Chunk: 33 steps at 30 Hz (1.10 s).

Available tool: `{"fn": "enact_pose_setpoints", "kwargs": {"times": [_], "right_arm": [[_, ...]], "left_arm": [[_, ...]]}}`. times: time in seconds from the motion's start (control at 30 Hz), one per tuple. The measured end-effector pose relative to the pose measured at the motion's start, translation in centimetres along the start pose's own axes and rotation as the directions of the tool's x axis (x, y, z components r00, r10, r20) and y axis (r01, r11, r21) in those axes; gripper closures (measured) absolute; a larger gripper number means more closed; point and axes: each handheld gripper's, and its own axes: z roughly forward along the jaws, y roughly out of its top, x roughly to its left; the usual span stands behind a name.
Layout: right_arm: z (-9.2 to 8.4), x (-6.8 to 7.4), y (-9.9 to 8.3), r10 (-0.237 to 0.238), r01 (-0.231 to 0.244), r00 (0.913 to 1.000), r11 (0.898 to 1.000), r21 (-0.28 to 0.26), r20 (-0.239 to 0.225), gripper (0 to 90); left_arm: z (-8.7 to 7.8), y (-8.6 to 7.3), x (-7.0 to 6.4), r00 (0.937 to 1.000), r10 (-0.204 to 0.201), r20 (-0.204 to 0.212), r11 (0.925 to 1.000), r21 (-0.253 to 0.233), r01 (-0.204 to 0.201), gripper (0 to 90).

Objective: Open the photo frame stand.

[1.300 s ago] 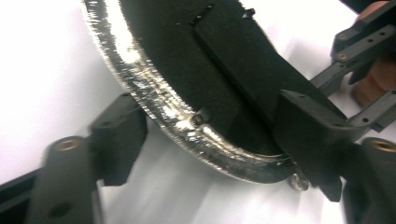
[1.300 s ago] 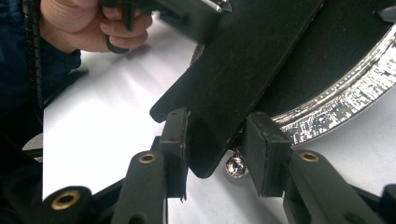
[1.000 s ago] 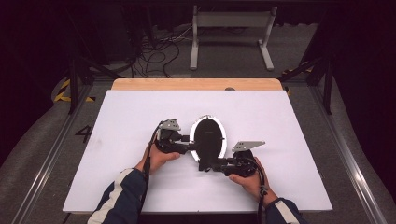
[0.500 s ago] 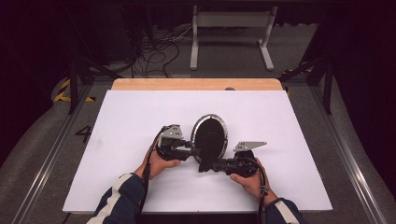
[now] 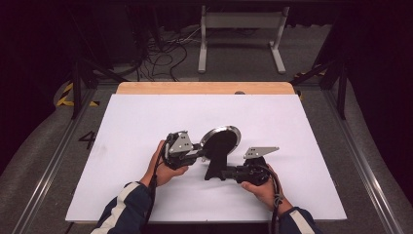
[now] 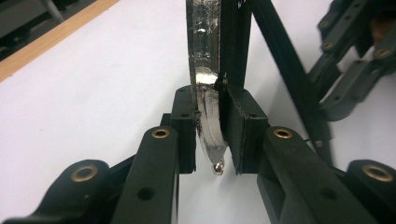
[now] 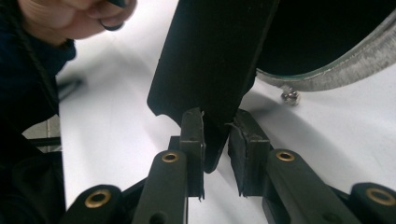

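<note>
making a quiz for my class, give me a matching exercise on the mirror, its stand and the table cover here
Things:
1. round metal-rimmed mirror frame
2. flat black stand of the mirror
3. white sheet covering the table
4. strip of bare wooden tabletop

States:
a. along the far edge
b. between the right gripper jaws
c. under both hands
d. between the left gripper jaws

Pairs: 1-d, 2-b, 3-c, 4-a

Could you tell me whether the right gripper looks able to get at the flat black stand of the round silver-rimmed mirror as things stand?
Probably yes: the right gripper already has the black stand between its jaws, with nothing blocking it.
</note>
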Motion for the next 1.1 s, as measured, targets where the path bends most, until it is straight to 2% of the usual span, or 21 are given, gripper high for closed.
{"fn": "enact_pose_setpoints", "kwargs": {"times": [0.13,0.2,0.37,0.57,0.67,0.8,0.9,1.03,1.1], "right_arm": [[0.0,0.3,0.2,-0.007,0.007,1.0,1.0,-0.002,-0.001,76.1],[0.2,0.5,0.2,-0.001,0.001,1.0,1.0,-0.004,-0.003,76.3],[0.3,1.2,0.3,-0.007,0.007,1.0,1.0,0.007,0.007,76.1],[0.9,2.0,0.2,-0.048,0.047,0.9988,0.998,0.042,0.012,78.4],[1.1,2.0,0.0,-0.051,0.05,0.9987,0.997,0.055,0.008,79.7],[1.4,2.4,-0.1,-0.083,0.08,0.9961,0.994,0.08,0.03,80.1],[1.4,2.5,-0.2,-0.09,0.086,0.9953,0.993,0.082,0.037,80.1],[1.3,2.5,-0.5,-0.084,0.082,0.9962,0.994,0.078,0.023,81.4],[1.2,2.5,-0.7,-0.08,0.077,0.9962,0.994,0.08,0.034,82.6]], "left_arm": [[-0.1,-0.3,0.2,0.9999,0.005,-0.016,0.9999,-0.009,-0.006,74.2],[-0.1,-0.4,0.3,0.9987,0.037,-0.033,0.9993,-0.004,-0.038,73.3],[-0.3,-0.9,0.5,0.9958,0.072,-0.056,0.9973,-0.004,-0.073,72.8],[-0.8,-2.1,0.3,0.996,0.073,-0.053,0.9971,0.024,-0.072,73.7],[-0.9,-2.5,0.1,0.9953,0.084,-0.049,0.996,0.035,-0.082,74.6],[-0.9,-2.7,0.0,0.9951,0.088,-0.046,0.9956,0.037,-0.086,75.3],[-0.9,-2.8,0.0,0.995,0.089,-0.045,0.9956,0.035,-0.088,75.3],[-0.9,-2.8,-0.3,0.9908,0.122,-0.058,0.9917,0.047,-0.12,75.3],[-1.0,-2.9,-0.3,0.9921,0.116,-0.048,0.9926,0.043,-0.114,75.3]]}}
